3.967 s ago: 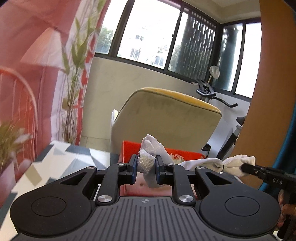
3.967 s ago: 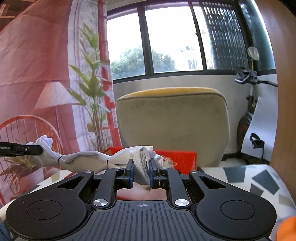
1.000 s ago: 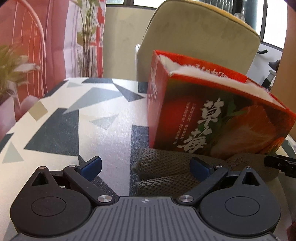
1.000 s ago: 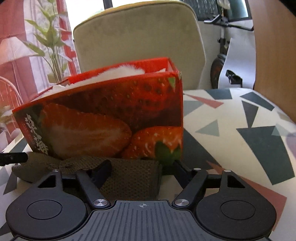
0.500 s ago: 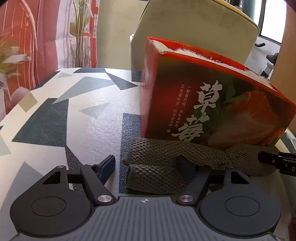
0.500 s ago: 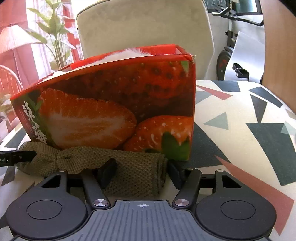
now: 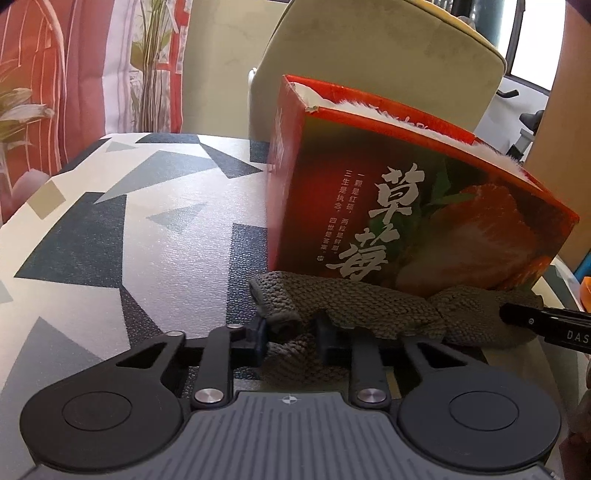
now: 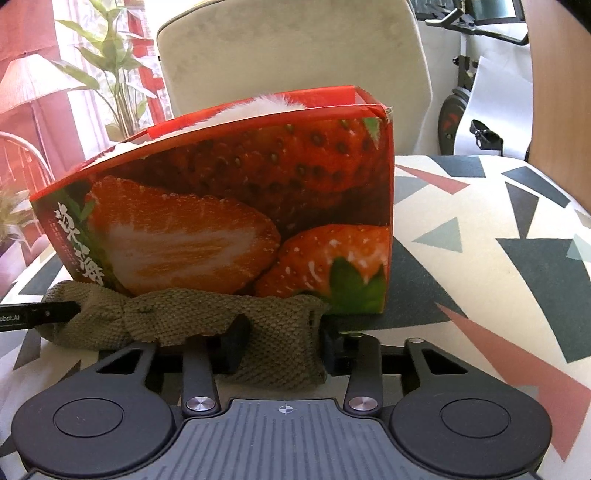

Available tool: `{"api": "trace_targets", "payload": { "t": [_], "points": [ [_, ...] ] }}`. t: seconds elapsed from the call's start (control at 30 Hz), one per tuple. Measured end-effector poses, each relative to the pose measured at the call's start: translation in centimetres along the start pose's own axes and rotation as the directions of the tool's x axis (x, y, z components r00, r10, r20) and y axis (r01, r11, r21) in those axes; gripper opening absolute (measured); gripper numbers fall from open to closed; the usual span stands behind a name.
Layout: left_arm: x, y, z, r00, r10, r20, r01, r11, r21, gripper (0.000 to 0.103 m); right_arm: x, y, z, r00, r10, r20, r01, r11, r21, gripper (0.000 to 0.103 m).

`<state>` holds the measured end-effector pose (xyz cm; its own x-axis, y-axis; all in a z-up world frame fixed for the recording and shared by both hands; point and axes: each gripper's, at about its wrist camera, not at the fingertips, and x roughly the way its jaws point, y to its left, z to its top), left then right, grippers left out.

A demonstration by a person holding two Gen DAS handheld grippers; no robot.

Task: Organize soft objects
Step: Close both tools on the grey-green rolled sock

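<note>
Two low, close wrist views

Daylight enters from the windows (image 8: 491,9) behind the chair (image 8: 295,48); panes are overexposed. The box (image 7: 417,206) front face lies in shade in the left wrist view and casts a soft shadow onto the tabletop (image 7: 122,229). Fisheye distortion curves the frame edges; corners vignette to black. Focus is adequate, background slightly soft.

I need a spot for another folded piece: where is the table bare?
Bare tabletop left of the strawberry box, and more on its right. Crowded in front: the olive cloth lies against it, both grippers on it.
</note>
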<state>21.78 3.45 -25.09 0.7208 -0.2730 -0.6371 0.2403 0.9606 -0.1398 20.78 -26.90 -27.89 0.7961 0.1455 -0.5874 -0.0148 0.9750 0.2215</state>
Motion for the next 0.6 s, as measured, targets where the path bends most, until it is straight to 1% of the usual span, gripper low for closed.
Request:
{"api": "trace_targets", "payload": {
  "t": [0.03,0.13,0.33,0.6],
  "points": [
    [-0.1,-0.1,0.0,1.0,0.001,0.001,-0.001,1.0,0.002,0.022,-0.1,0.0,0.0,1.0,0.002,0.001,-0.002,1.0,0.003,0.027],
    [-0.5,-0.3,-0.1,1.0,0.002,0.004,-0.003,1.0,0.007,0.019,-0.6,0.2,0.0,1.0,0.0,0.005,0.0,1.0,0.005,0.018],
    [-1.3,0.0,0.1,1.0,0.012,0.013,-0.012,1.0,-0.003,0.018,-1.7,0.8,-0.1,1.0,0.011,0.009,-0.011,1.0,0.002,0.014],
    [-3.0,0.0,0.0,0.999,0.01,0.039,-0.01,1.0,-0.014,0.017,-3.8,1.7,0.3,0.999,0.032,0.034,-0.032,0.999,0.002,0.014]
  ]
}}
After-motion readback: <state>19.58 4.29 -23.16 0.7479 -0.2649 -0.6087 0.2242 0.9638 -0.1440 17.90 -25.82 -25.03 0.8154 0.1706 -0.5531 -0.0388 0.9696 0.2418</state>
